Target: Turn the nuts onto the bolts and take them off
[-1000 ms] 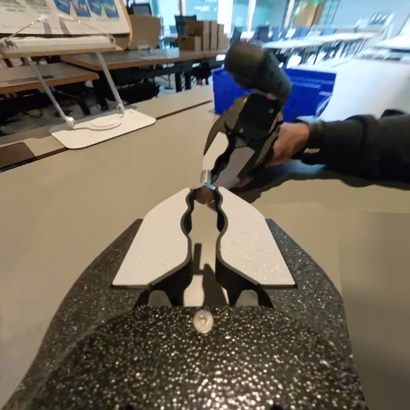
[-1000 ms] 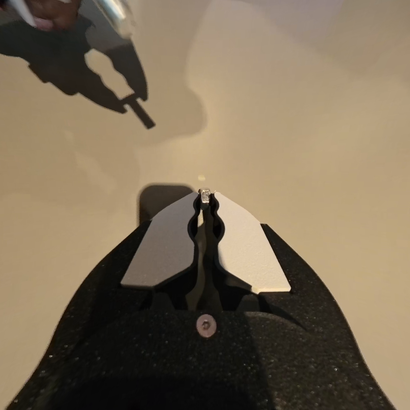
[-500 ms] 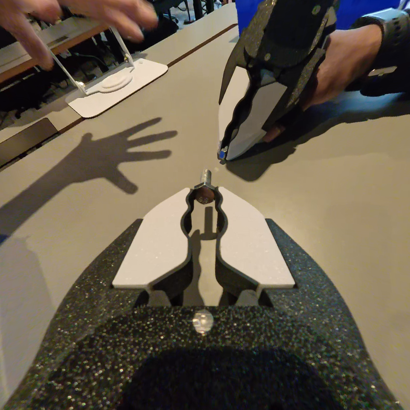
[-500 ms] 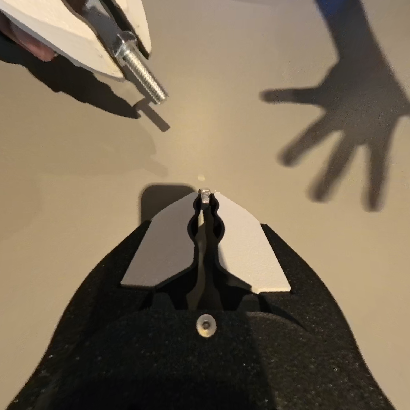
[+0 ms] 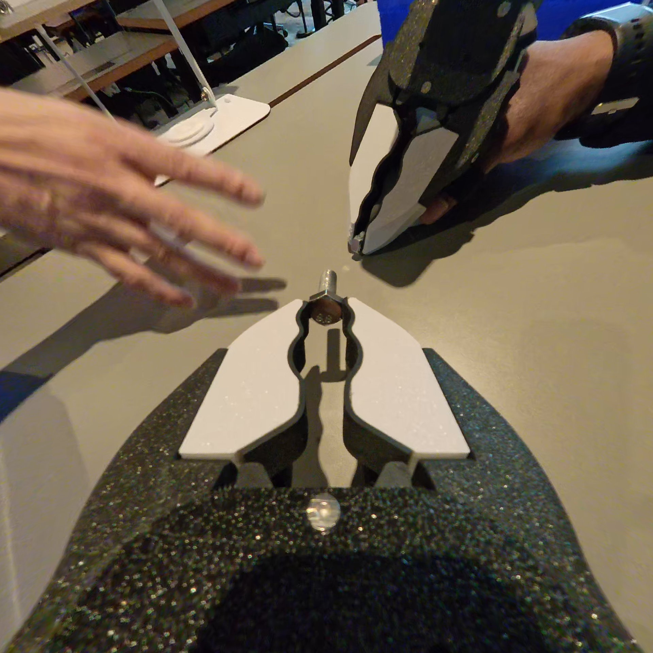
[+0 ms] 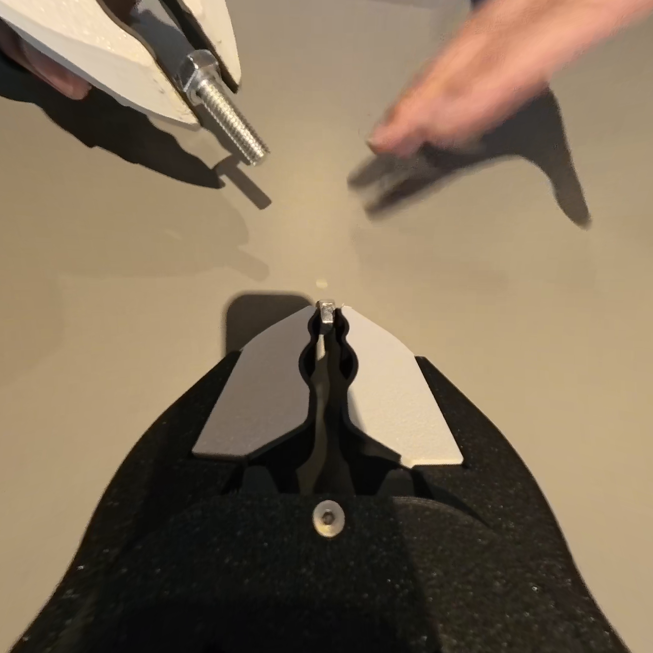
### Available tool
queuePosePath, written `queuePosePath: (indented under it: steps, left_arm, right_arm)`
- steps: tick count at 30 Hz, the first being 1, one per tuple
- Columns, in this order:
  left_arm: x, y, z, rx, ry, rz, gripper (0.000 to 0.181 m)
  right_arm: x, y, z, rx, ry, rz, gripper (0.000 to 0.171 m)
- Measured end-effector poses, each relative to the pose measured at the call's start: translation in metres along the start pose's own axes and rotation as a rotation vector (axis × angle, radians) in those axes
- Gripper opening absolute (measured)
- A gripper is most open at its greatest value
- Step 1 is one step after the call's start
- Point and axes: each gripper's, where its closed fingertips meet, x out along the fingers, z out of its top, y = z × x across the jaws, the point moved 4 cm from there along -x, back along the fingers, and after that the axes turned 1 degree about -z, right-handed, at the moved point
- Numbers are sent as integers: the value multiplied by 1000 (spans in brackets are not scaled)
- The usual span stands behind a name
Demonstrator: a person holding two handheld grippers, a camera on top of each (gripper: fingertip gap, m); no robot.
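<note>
My left gripper (image 5: pixel 325 306) is shut on the hex head of a silver bolt (image 5: pixel 327 284), whose threaded shank points forward just above the grey table (image 5: pixel 494 335). It also shows in the right wrist view at upper left, with the bolt (image 6: pixel 226 116) sticking out of it. My right gripper (image 6: pixel 327 311) is shut on a small silver nut (image 6: pixel 325 314) at its tips. In the left wrist view the right gripper (image 5: pixel 355 242) points down at the table, a short way ahead and right of the bolt tip, with the nut (image 5: pixel 354 243) at its tip.
A blurred bare hand (image 5: pixel 106 198) hovers over the table left of the bolt; it also shows in the right wrist view (image 6: pixel 459 92). A white lamp base (image 5: pixel 219 120) stands at the back left. A blue bin (image 5: pixel 388 17) stands at the far edge. Tip to tip, the grippers are about 9 centimeters apart.
The nut and bolt, together a second ago, have come apart. Both grippers have lowered toward the table. The bare hand has come down close beside the bolt.
</note>
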Motion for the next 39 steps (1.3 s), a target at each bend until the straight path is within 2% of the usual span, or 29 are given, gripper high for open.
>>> queuePosePath:
  steps: [21, 39]
  left_arm:
    - [-5, 3, 4, -12, -48, 5, 17]
    - [7, 4, 32, 49, -96, 7, 17]
  right_arm:
    - [0, 1, 1, -4, -1, 15, 8]
    - [-1, 1, 0, -9, -3, -19, 8]
